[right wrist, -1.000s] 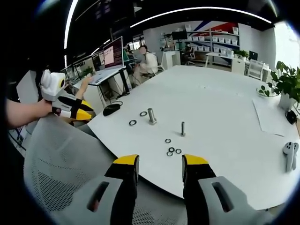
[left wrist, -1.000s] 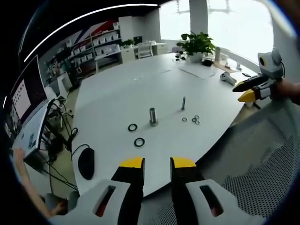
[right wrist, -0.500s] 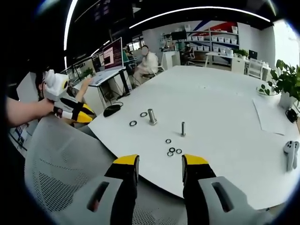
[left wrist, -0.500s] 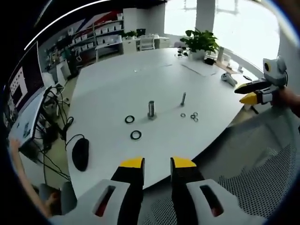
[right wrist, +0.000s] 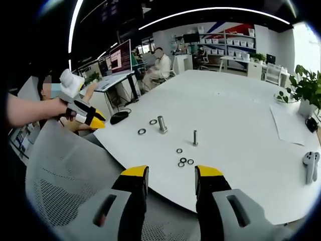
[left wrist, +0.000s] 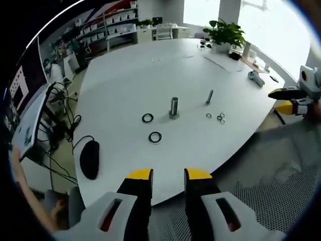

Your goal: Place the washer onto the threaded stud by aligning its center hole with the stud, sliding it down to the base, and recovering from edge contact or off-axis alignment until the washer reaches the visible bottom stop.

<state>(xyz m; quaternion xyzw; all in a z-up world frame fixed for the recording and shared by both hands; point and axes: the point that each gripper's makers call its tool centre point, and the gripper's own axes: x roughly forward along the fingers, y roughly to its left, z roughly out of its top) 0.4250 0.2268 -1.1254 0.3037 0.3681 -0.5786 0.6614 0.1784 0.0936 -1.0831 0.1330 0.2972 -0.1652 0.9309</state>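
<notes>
On the white table (left wrist: 125,80) stand a thick stud (left wrist: 174,107) and a thinner threaded stud (left wrist: 209,97). Two large dark washers (left wrist: 155,137) lie left of the thick stud. Several small washers (left wrist: 219,118) lie by the thin one. My left gripper (left wrist: 168,175) is open and holds nothing, hovering off the table's near edge. In the right gripper view the thick stud (right wrist: 162,124), thin stud (right wrist: 195,137) and small washers (right wrist: 183,160) lie ahead of my right gripper (right wrist: 171,173), which is open with nothing in it. The left gripper (right wrist: 83,113) is held in a hand at the left.
A grey mesh chair back (right wrist: 65,175) stands between both grippers and the table edge. A black mouse (left wrist: 90,159) lies near the table's left edge. A white controller (right wrist: 312,165), a paper sheet (right wrist: 288,125) and a potted plant (right wrist: 306,90) sit at the right. People sit at desks behind (right wrist: 160,63).
The left gripper has lifted and tipped, so its view looks down on the table more steeply. The right view has held still. Studs and washers lie as before.
</notes>
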